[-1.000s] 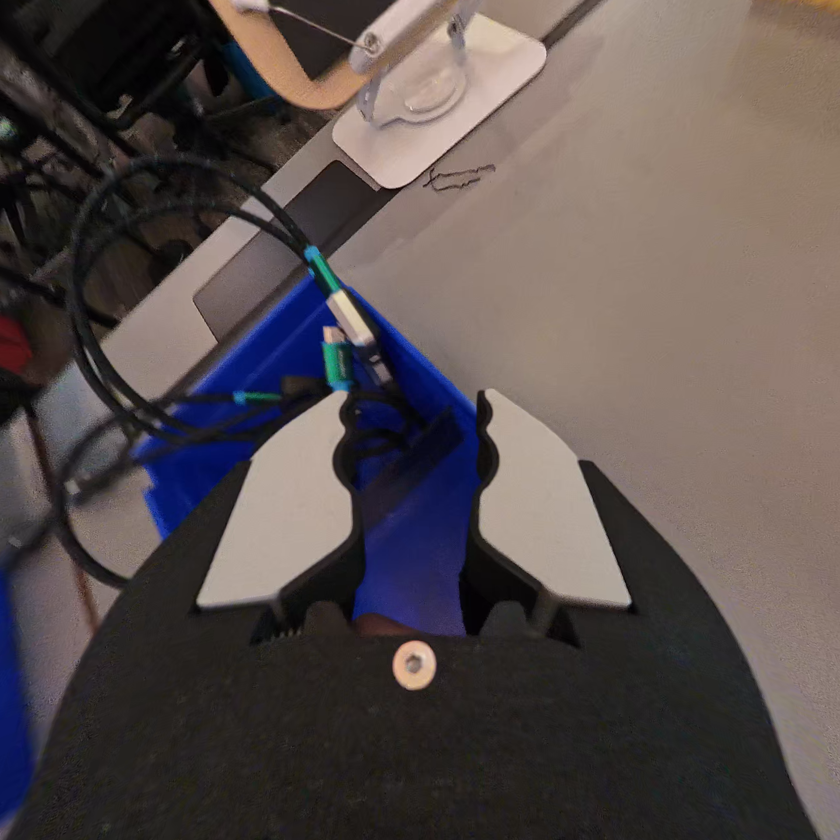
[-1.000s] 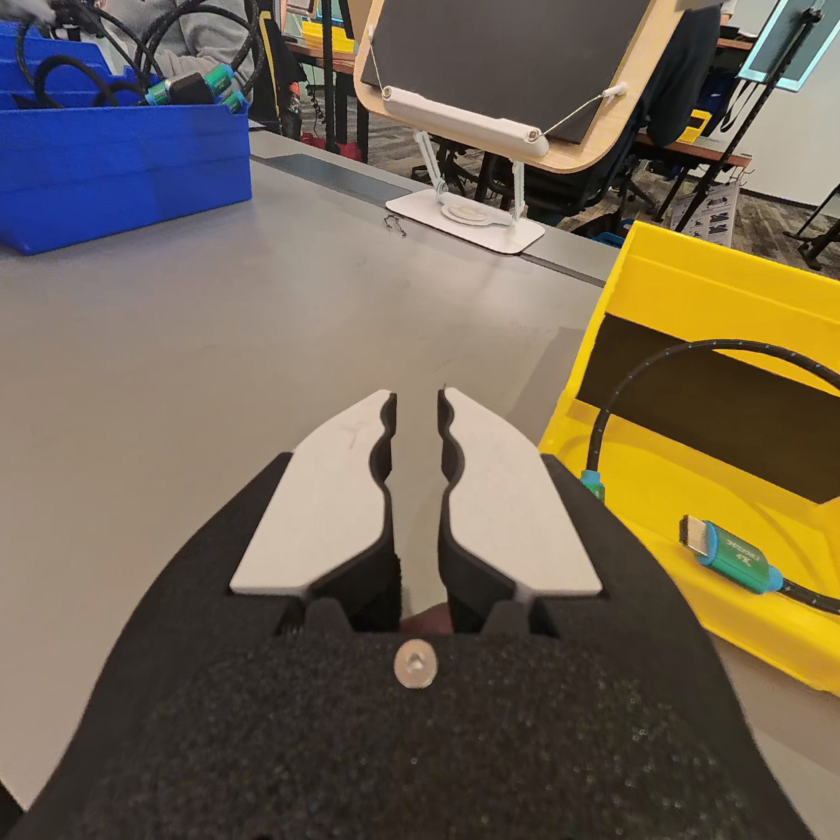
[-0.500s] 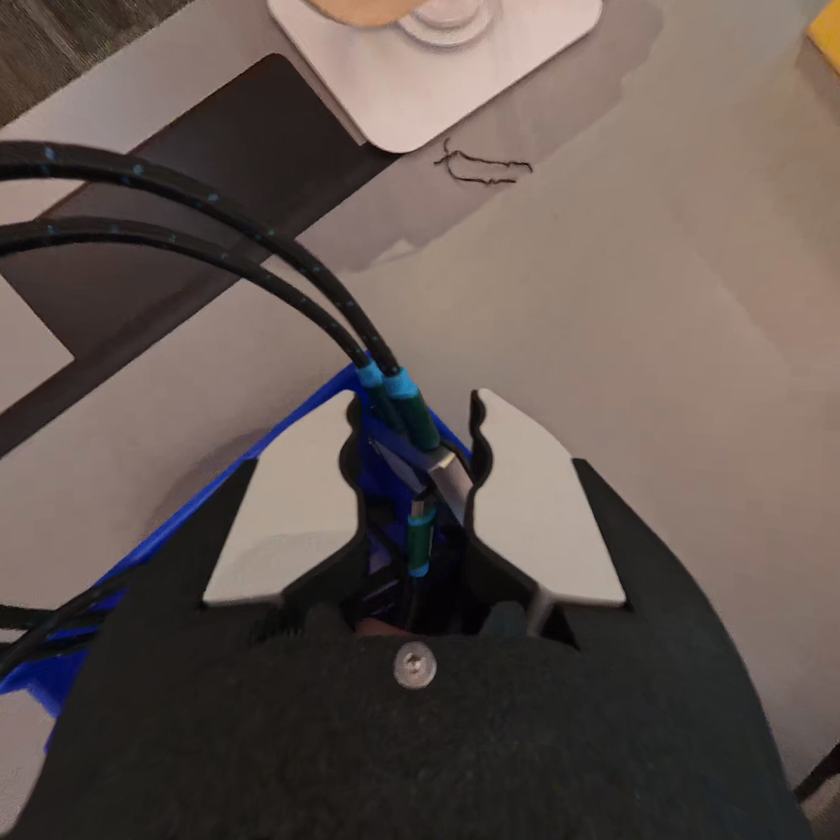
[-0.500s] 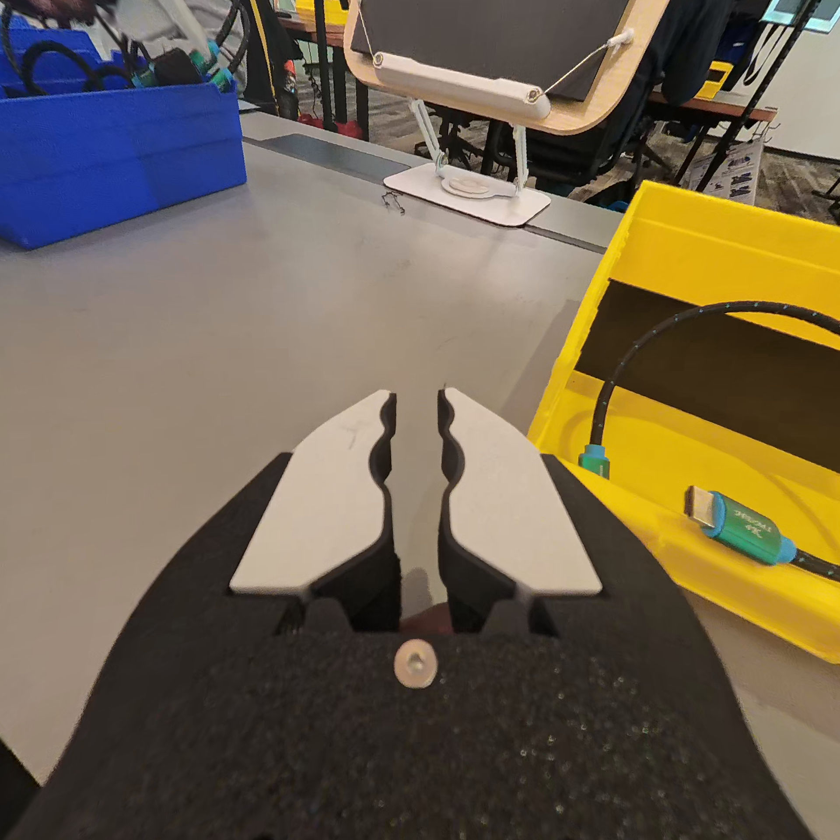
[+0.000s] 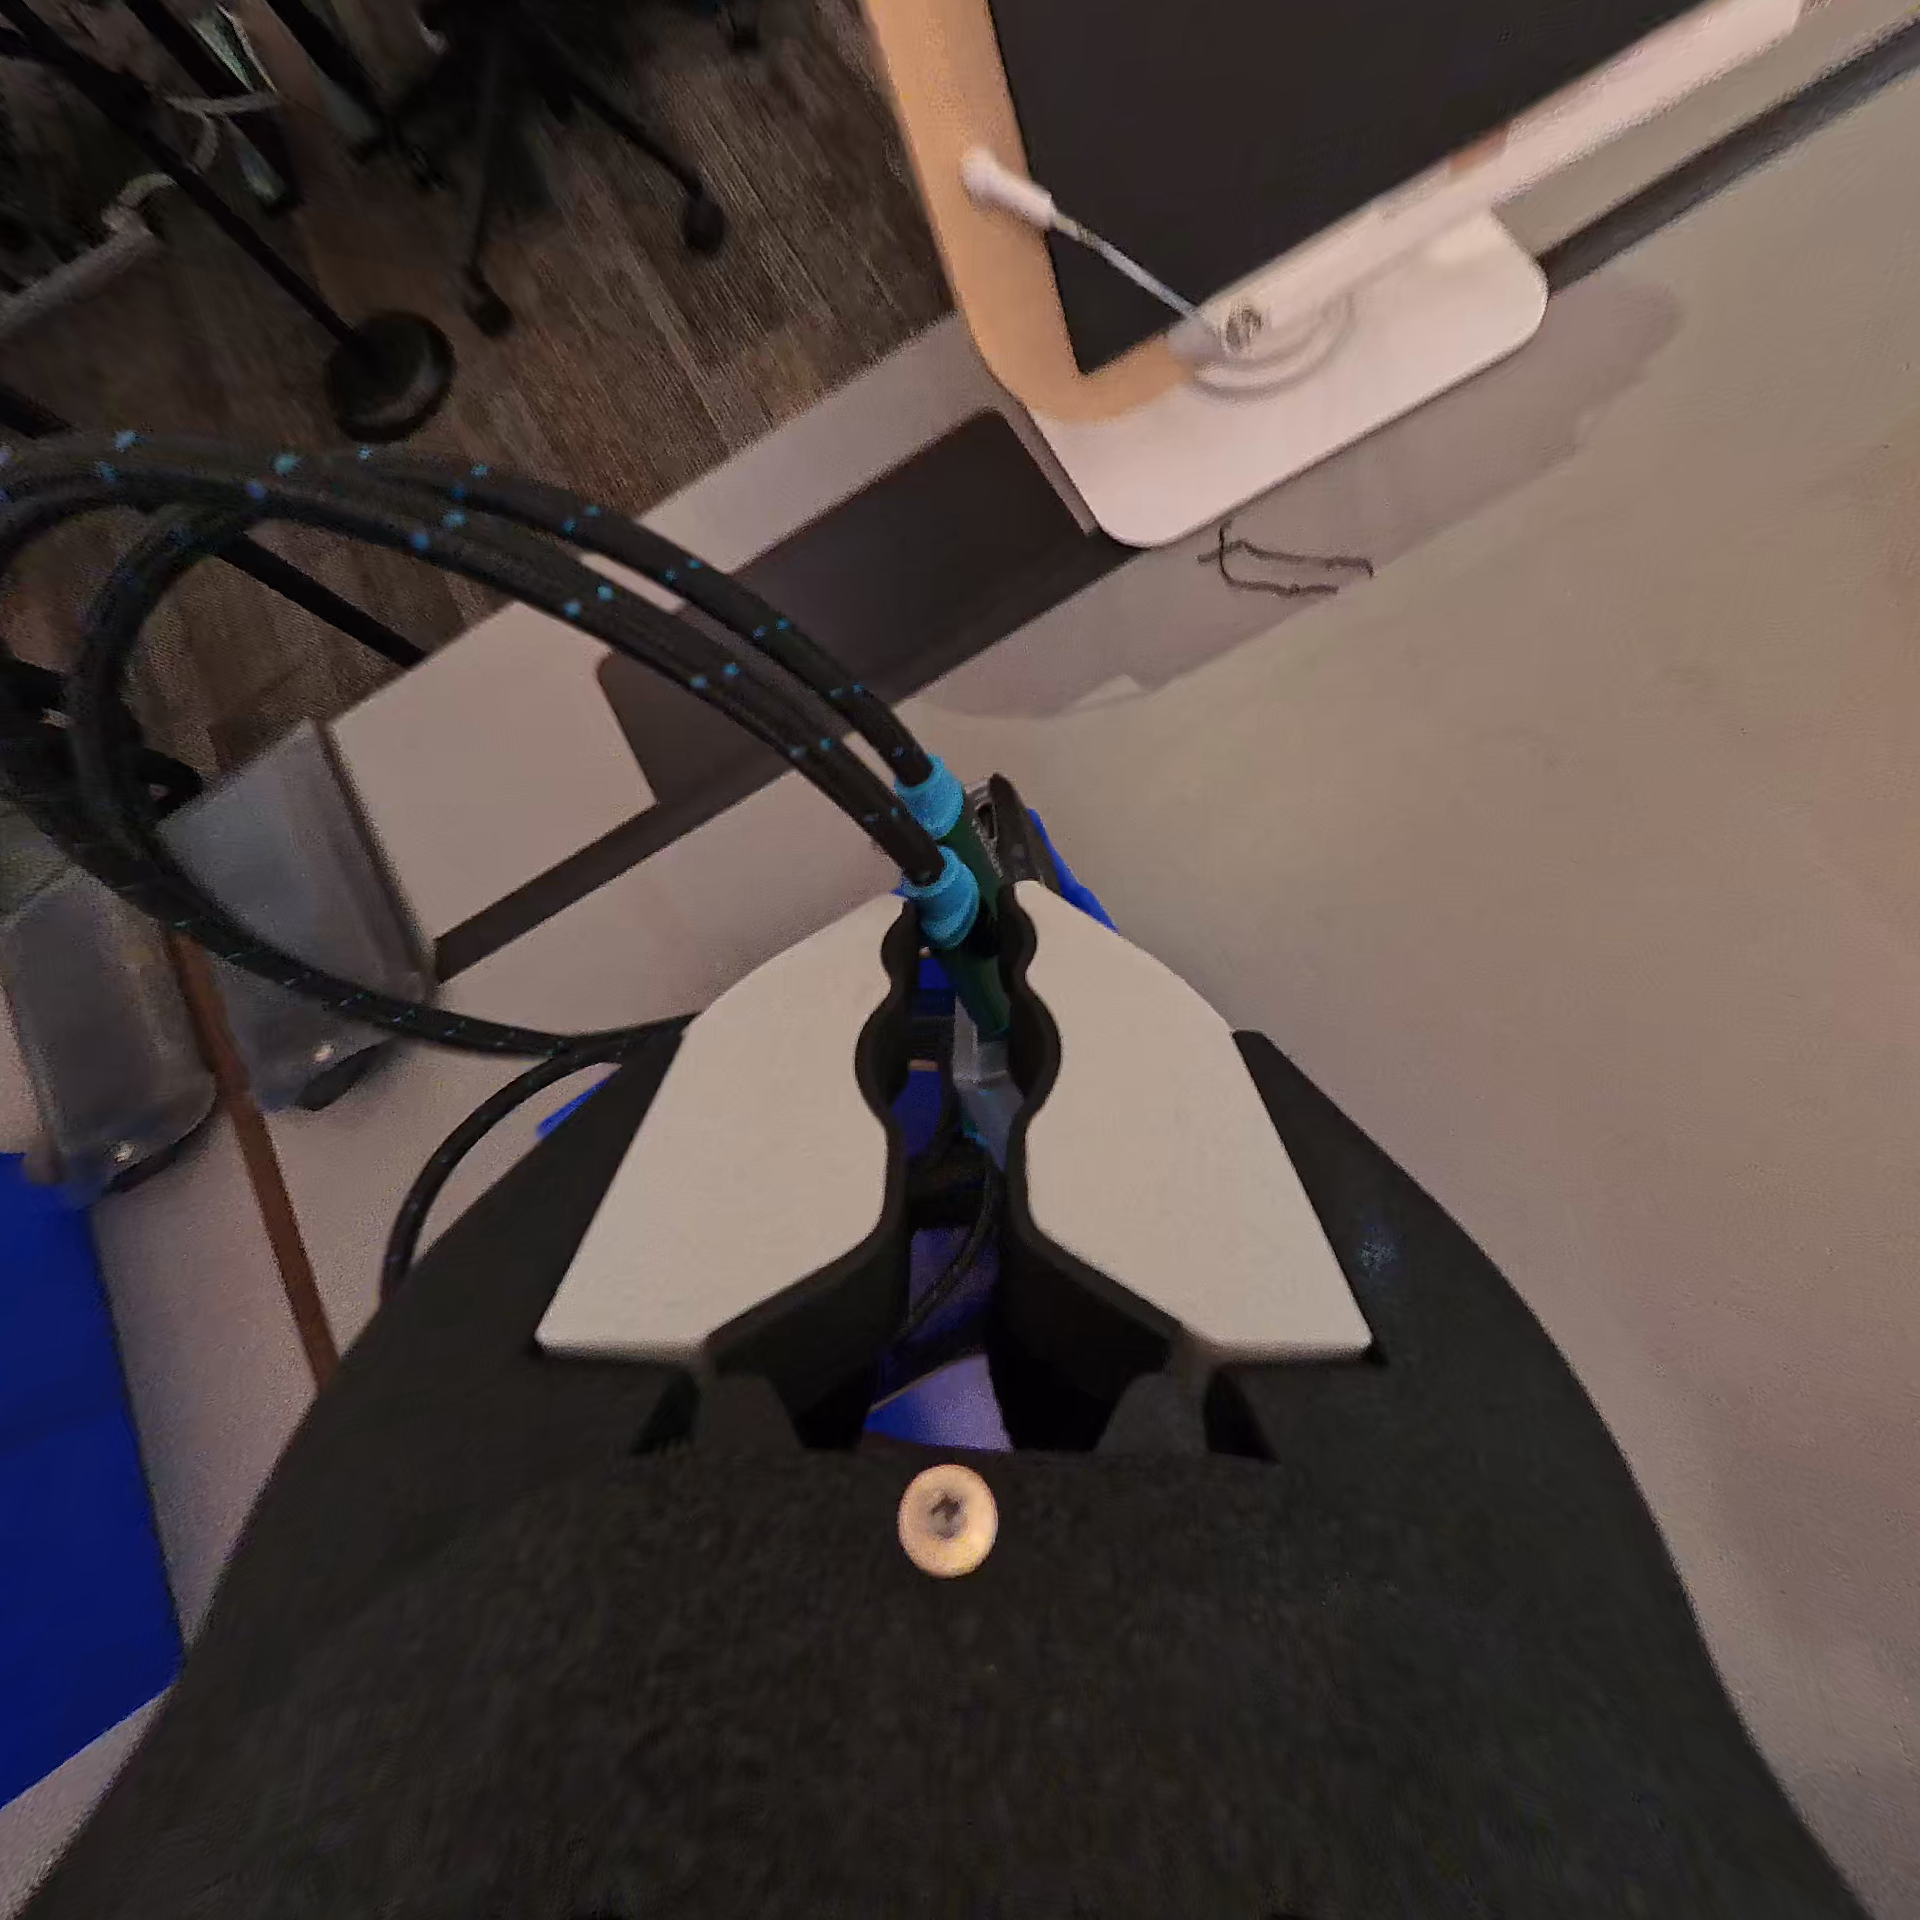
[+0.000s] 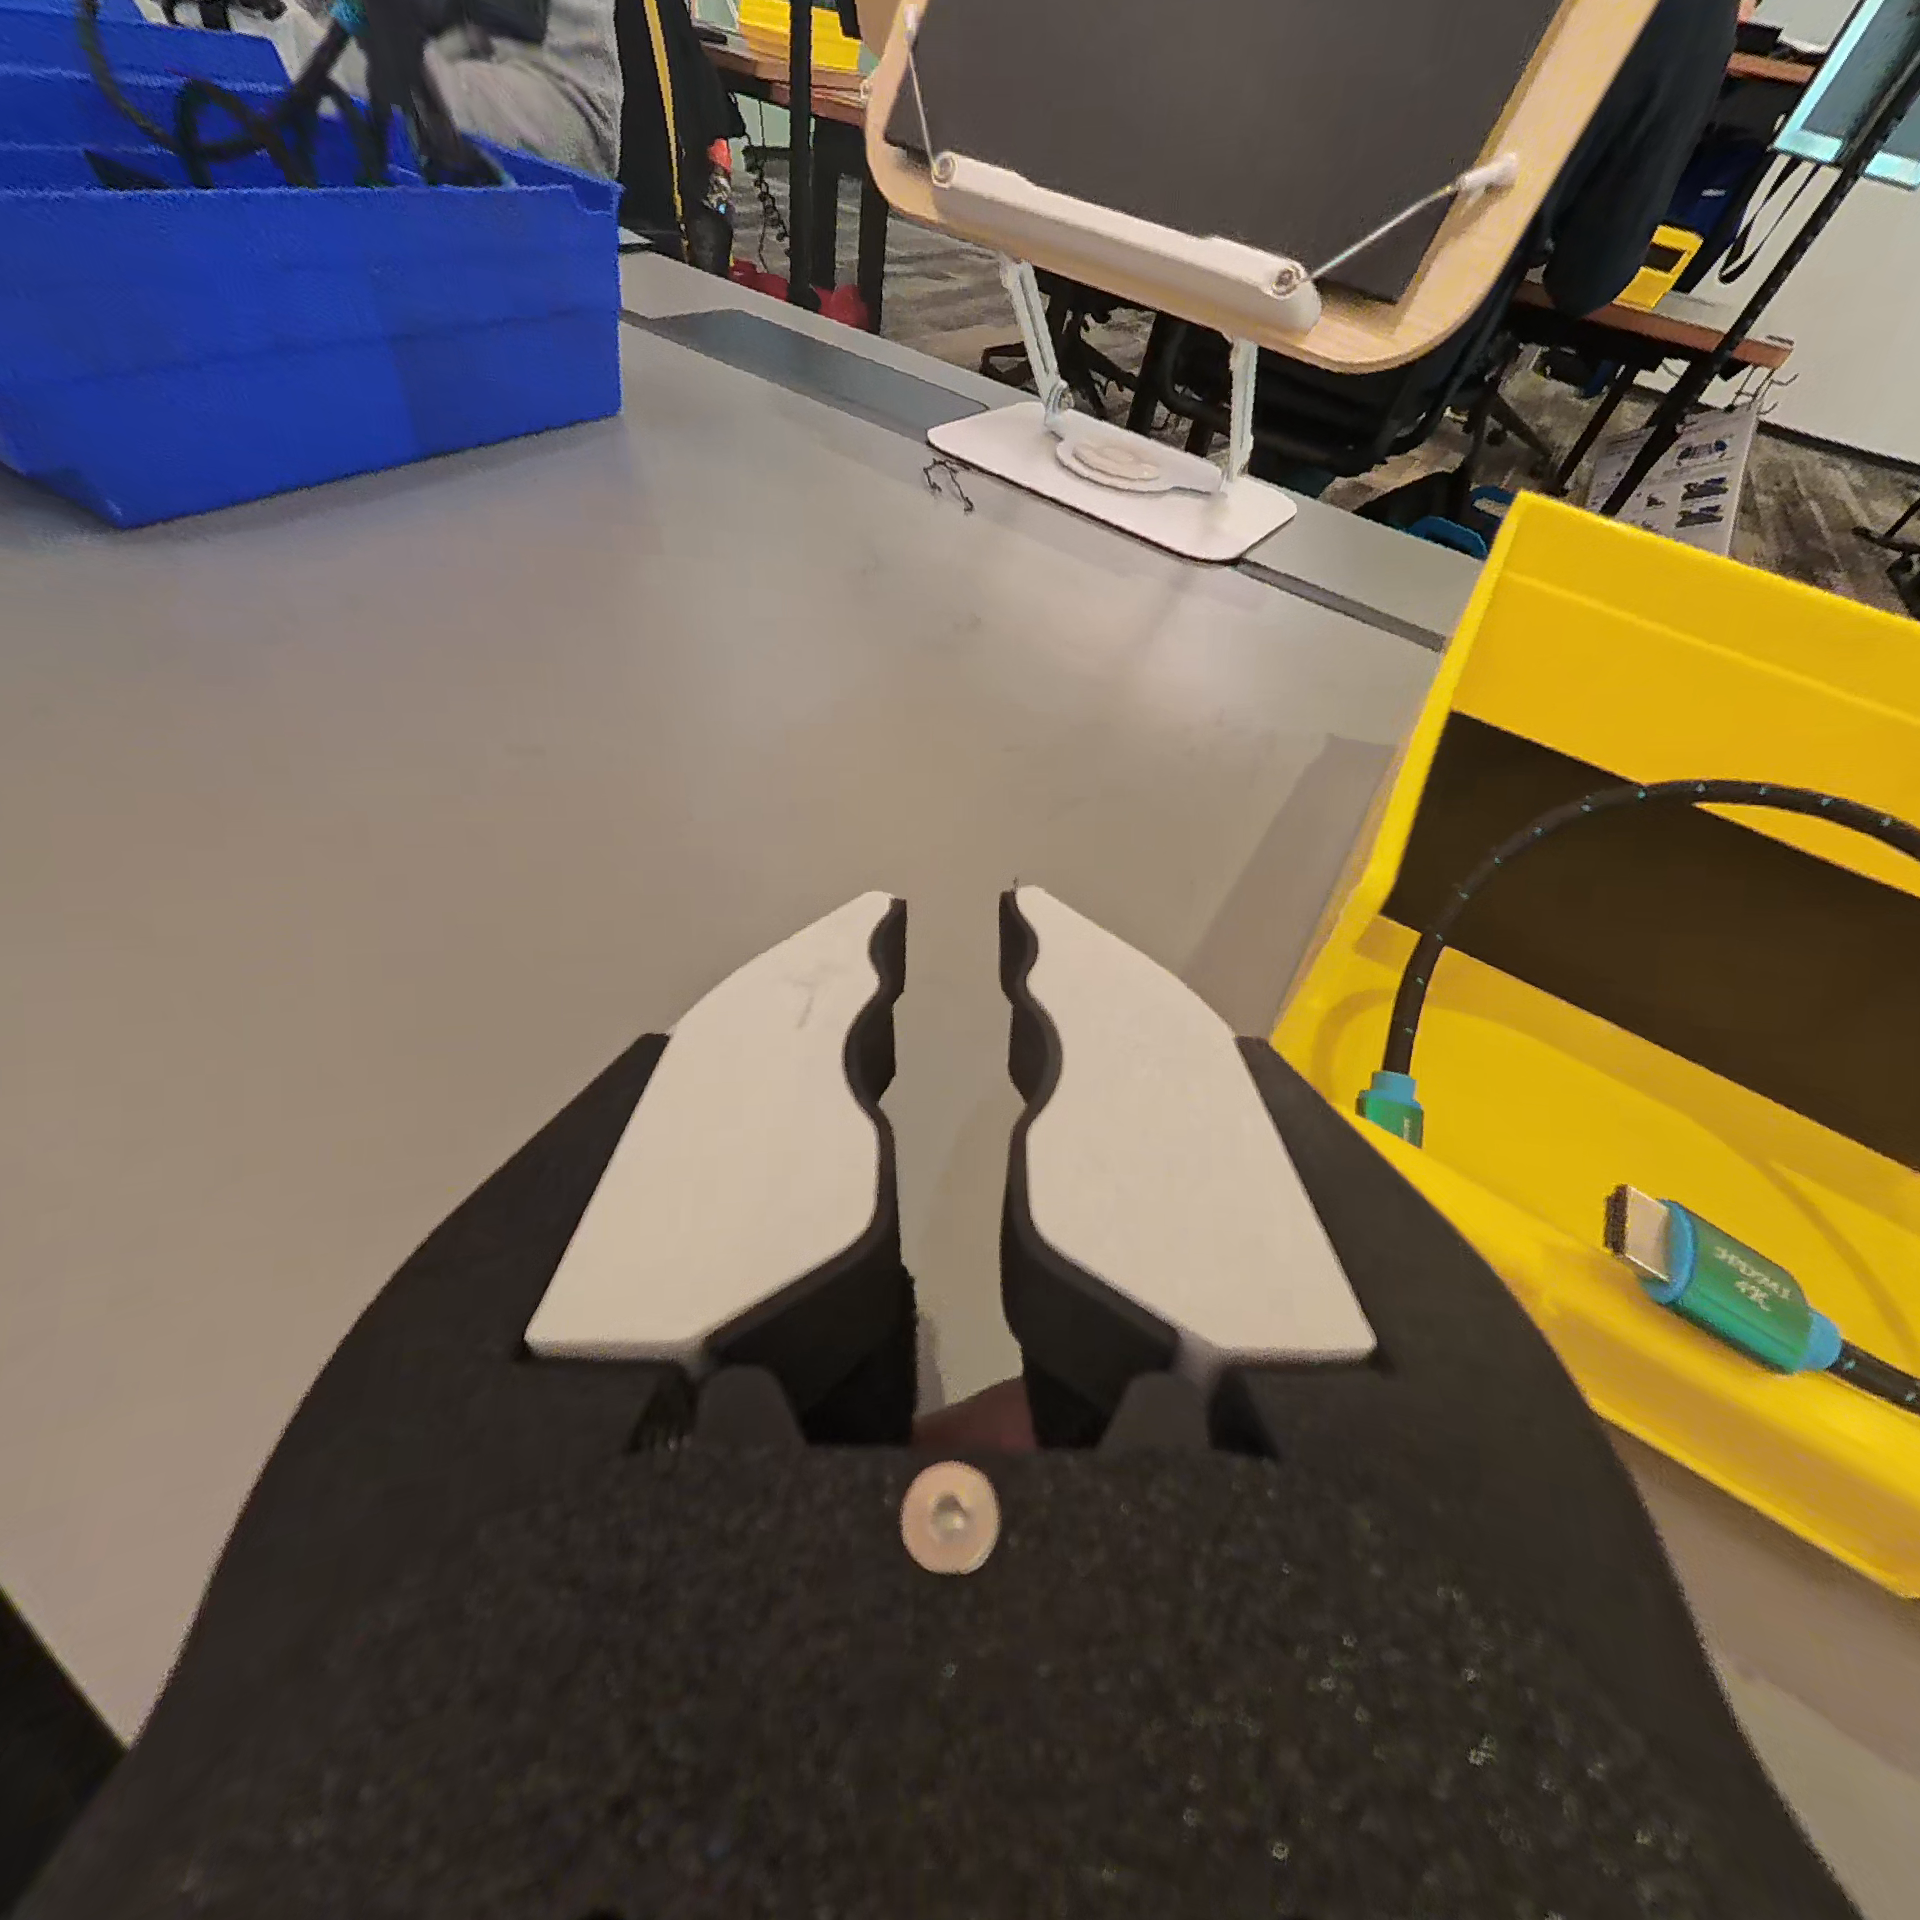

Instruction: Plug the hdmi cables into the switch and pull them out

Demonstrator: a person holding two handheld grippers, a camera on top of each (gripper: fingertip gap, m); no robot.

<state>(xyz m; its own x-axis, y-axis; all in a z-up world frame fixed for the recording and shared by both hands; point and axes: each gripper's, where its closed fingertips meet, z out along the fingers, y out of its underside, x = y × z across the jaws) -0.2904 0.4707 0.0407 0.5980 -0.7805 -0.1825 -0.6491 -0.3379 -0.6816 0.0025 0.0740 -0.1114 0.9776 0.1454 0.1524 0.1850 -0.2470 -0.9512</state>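
In the left wrist view my left gripper is over the blue bin, shut on the green plugs of two black braided HDMI cables. The cables arch up and away to the left. A dark piece sits just past the fingertips; I cannot tell whether it is the switch. My right gripper hovers low over the grey table. Its jaws stand a narrow gap apart and hold nothing. A green-plugged HDMI cable lies in the yellow bin to its right.
The blue bin, with several cables in it, stands at the far left of the table. A tablet stand sits at the back edge, with a small black wire twist beside it. Chairs and other desks lie beyond. The grippers' ends are close to 50 cm from one another.
My left gripper dropped into the blue bin and closed from wide open onto the cable plugs. The right gripper drifted slightly and kept the same narrow gap.
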